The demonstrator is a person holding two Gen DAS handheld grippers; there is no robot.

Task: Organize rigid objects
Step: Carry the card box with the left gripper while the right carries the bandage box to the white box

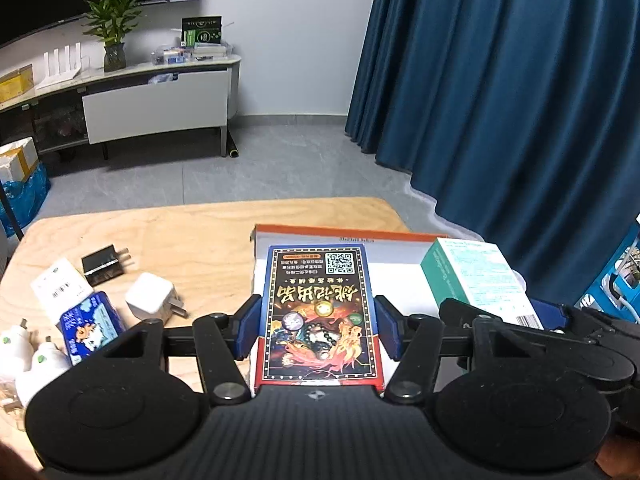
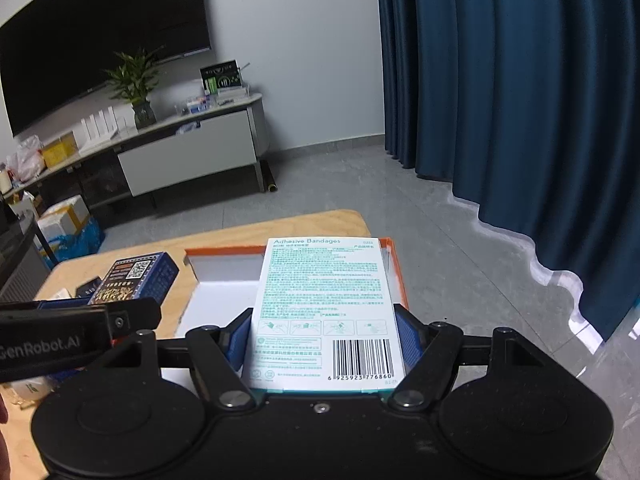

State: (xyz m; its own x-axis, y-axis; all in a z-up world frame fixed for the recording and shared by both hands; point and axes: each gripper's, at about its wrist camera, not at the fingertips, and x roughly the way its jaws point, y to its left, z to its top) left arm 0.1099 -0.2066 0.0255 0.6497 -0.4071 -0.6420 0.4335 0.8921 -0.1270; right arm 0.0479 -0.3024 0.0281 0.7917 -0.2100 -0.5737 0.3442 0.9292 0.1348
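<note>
My left gripper (image 1: 318,330) is shut on a dark blue card box (image 1: 320,312) with a QR code and gold lettering, held above the left part of an orange-rimmed white tray (image 1: 352,237). My right gripper (image 2: 320,340) is shut on a white and teal adhesive bandage box (image 2: 324,304), held over the right part of the same tray (image 2: 400,280). From the left wrist view the bandage box (image 1: 476,276) and the right gripper's black body appear at the right. In the right wrist view the card box (image 2: 136,276) shows at the left.
On the wooden table (image 1: 192,232) left of the tray lie a black charger (image 1: 102,264), a white charger (image 1: 154,298), a white label card (image 1: 60,286), a blue tin (image 1: 92,326) and white plugs (image 1: 24,350). A blue curtain (image 1: 500,100) hangs right; a cabinet stands far behind.
</note>
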